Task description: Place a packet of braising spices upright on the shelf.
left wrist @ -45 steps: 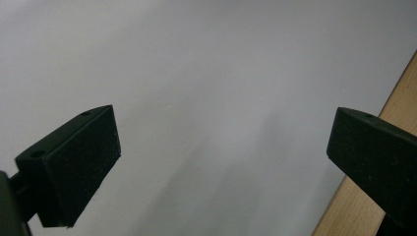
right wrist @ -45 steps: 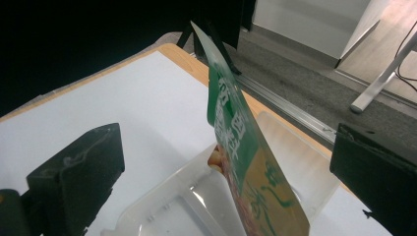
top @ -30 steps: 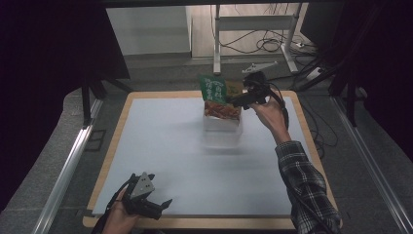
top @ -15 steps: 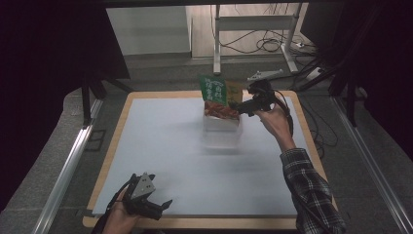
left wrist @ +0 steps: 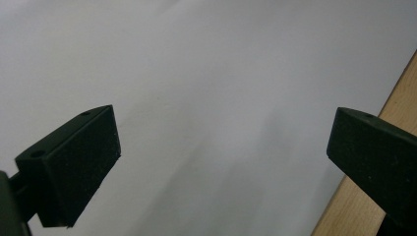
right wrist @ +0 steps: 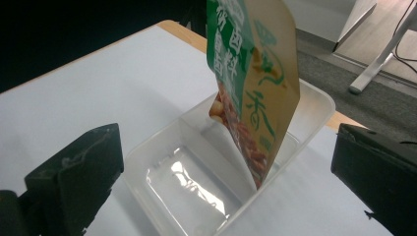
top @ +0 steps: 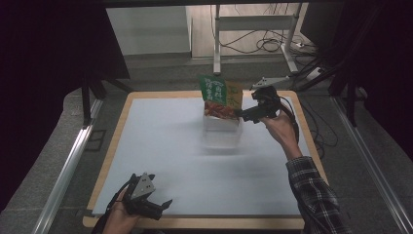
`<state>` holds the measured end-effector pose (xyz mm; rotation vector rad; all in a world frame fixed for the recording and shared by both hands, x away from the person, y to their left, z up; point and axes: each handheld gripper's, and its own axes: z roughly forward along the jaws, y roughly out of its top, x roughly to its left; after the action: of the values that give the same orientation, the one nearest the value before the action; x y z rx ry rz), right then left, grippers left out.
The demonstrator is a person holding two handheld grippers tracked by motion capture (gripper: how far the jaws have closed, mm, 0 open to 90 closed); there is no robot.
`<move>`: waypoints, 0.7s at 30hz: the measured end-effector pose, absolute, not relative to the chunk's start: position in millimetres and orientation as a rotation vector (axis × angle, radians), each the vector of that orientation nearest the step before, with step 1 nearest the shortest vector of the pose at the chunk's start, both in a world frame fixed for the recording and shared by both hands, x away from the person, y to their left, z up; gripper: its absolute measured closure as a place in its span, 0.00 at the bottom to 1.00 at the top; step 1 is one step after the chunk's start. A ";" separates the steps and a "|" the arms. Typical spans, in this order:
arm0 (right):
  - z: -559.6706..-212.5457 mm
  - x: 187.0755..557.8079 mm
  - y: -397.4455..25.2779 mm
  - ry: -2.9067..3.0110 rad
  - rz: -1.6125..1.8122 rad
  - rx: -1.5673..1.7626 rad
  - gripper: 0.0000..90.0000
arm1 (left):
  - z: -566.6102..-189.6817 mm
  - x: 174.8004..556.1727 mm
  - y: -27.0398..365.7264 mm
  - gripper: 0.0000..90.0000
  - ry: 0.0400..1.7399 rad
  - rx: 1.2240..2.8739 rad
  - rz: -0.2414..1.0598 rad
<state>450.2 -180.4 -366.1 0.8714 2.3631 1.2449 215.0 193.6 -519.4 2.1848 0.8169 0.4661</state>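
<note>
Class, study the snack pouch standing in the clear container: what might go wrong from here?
1. The snack pouch stands on its edge, leaning in the clear container; it may topple or slide flat.
2. The right gripper is open and close beside the pouch; a stray move could knock it over or shift the container, which looks light.

Counter (top: 160, 146): pale grey-white top, light wood edging. Clear colourless plastic rectangular tub (right wrist: 196, 187), just ahead of the right black hand-held gripper (top: 248, 115). Green and tan snack pouch (right wrist: 255, 73) standing in that tub: white lettering, green swirl, reddish-brown nut picture low down. Left black hand-held gripper (top: 155, 204): grey three-cornered plate on top. Sleeve (top: 316, 195) behind the right hand-held gripper: dark plaid with pale lines.
</note>
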 end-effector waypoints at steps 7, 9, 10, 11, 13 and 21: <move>-371.1 435.0 -186.7 2.363 1.223 0.871 0.00 | -519.7 215.0 192.9 0.00 0.814 2.183 0.463; -372.2 432.3 -188.2 2.364 1.221 0.869 0.00 | -519.5 214.8 192.8 0.00 0.813 2.182 0.463; -373.1 430.4 -189.2 2.363 1.221 0.866 0.00 | -519.4 214.8 192.9 0.00 0.813 2.182 0.463; -373.9 428.2 -190.1 2.363 1.219 0.870 0.00 | -519.3 214.8 192.9 0.00 0.812 2.181 0.462; -376.2 424.6 -192.1 2.364 1.217 0.871 0.00 | -519.3 214.7 192.9 0.00 0.813 2.180 0.462; -385.3 409.9 -198.4 2.360 1.192 0.894 0.00 | -519.1 214.6 192.6 0.00 0.814 2.179 0.461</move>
<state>409.9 -198.4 -385.3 0.8940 2.3601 1.1923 214.6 192.6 -519.1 2.1792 0.8141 0.4609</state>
